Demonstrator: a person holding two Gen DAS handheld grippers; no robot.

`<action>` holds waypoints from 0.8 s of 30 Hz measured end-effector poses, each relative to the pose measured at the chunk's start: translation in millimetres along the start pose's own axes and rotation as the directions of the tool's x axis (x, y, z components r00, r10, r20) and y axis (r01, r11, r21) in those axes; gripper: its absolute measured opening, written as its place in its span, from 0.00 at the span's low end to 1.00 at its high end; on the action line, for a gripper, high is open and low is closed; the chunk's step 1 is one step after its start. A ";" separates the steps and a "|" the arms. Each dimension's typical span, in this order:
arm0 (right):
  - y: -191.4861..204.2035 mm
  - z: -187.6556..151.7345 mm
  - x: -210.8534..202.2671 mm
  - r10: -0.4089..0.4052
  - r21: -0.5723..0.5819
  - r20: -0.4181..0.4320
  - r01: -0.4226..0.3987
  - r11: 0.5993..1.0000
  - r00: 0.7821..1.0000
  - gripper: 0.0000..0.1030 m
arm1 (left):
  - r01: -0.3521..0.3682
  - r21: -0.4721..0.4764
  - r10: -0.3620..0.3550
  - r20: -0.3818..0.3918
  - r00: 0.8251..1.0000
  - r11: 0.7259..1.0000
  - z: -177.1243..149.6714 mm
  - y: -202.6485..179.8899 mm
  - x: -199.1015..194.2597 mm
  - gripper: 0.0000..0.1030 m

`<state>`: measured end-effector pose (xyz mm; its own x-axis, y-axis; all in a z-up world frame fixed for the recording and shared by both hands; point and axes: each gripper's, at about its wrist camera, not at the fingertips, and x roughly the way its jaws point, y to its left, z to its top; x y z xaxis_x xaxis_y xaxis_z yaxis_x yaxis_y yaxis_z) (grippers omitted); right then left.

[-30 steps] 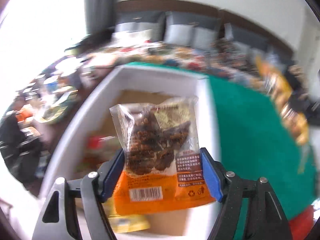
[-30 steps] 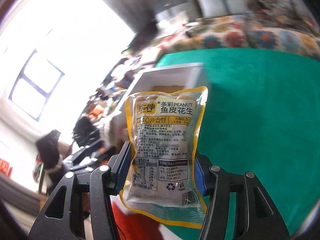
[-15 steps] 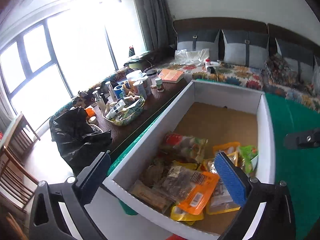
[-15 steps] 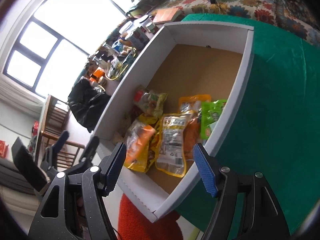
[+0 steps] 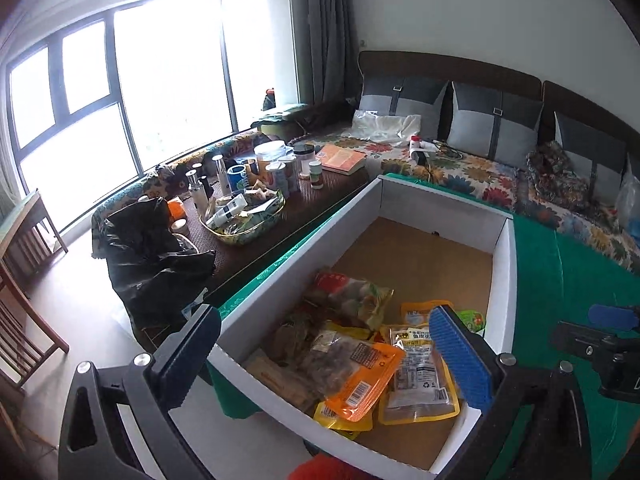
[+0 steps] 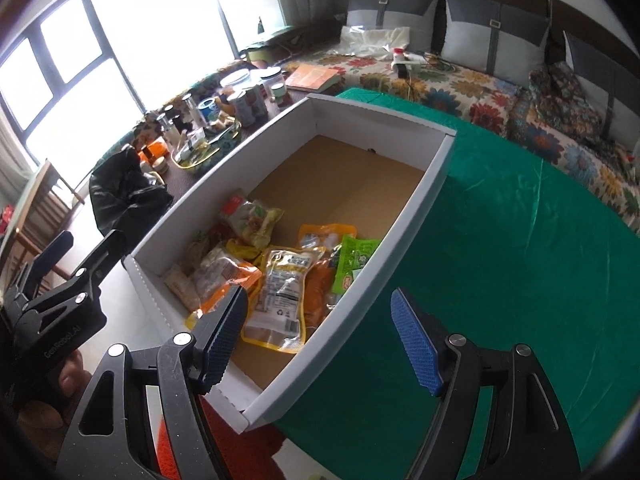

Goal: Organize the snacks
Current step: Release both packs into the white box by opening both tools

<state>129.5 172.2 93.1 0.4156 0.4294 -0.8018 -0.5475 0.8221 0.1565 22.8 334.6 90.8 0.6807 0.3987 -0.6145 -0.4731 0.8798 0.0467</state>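
We look down into the white cardboard box [image 5: 505, 280] that sits on the green-covered counter [image 6: 500, 240], and the big change is there: a second ago each of our grippers carried a packet, and now both packets lie inside the box with the other snacks. The left gripper [image 5: 326, 354] has just been opening and its fingers now stand spread wide with nothing between them; the right gripper [image 6: 326, 330] has likewise just been opening, its fingers apart and empty, hanging over the box's near right wall.

We judge that this pair of drops is finished and both hands are free to fetch more. No loose snacks show on the green cloth in either view, so we cannot tell how much is left to sort.

The orange packet of dark dried pieces [image 5: 352, 368] lies flat just beyond and between the left fingers. Its long axis runs diagonally, the orange barcoded end toward the near right finger and the clear end away toward the left finger.

The yellow-edged peanut packet [image 6: 282, 294] lies flat just ahead of the right gripper's left finger, printed back up. Its long axis runs roughly away from the fingers, top edge pointing toward the box's far end.
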 end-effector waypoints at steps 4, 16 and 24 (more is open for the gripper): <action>10.3 -1.3 -0.8 -0.032 -0.043 0.024 0.033 0.999 0.999 0.75 | -0.004 -0.004 0.004 -0.027 1.000 1.000 -1.6 2.9 1.2 1.00; 28.7 -5.3 0.0 -0.074 -0.132 0.030 0.077 0.988 0.997 0.75 | 0.016 -0.042 -0.020 -0.114 0.993 0.999 -11.7 14.6 9.6 1.00; 33.7 -2.8 1.0 -0.073 -0.140 0.032 0.077 0.987 0.997 0.75 | 0.039 -0.090 -0.052 -0.146 0.988 0.995 -14.5 22.9 11.7 1.00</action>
<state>109.4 199.3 96.0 0.4775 0.3803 -0.7921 -0.6105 0.7919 0.0121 11.8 355.7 73.3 0.6153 0.3100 -0.7248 -0.4941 0.8681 -0.0482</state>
